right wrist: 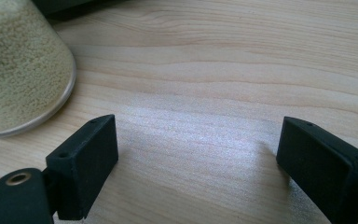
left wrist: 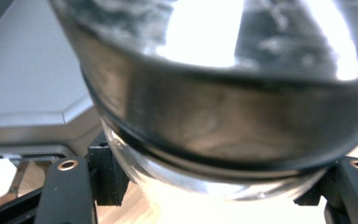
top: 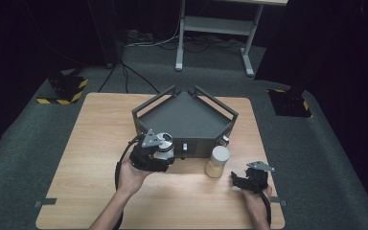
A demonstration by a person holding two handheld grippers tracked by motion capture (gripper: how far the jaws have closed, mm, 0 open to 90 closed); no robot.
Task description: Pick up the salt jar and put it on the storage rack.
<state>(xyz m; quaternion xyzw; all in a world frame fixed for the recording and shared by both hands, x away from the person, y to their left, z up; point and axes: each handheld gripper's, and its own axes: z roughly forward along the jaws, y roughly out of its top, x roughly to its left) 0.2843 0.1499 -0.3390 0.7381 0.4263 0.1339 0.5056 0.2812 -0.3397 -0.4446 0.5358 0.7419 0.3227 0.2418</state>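
In the left gripper view, a glass jar (left wrist: 223, 121) with a dark lid band is seen blurred and cut off, clamped between the left gripper (top: 159, 155)'s jaws near the table (top: 76, 191)'s middle. The right gripper (top: 243, 181), near the front right corner, is held wide with nothing between its jaws. A jar of pale grains (top: 217, 162), perhaps millet, stands just beside it. Behind, a dark tray (top: 187, 117) is set.

tray (top: 187, 115): on the table (top: 91, 143), toward its far middle
held jar (top: 163, 146): in the left tool (top: 154, 152), just before the tray
grain jar (top: 217, 162): on the table, before the tray's right corner
right tool (top: 243, 181): right of the grain jar
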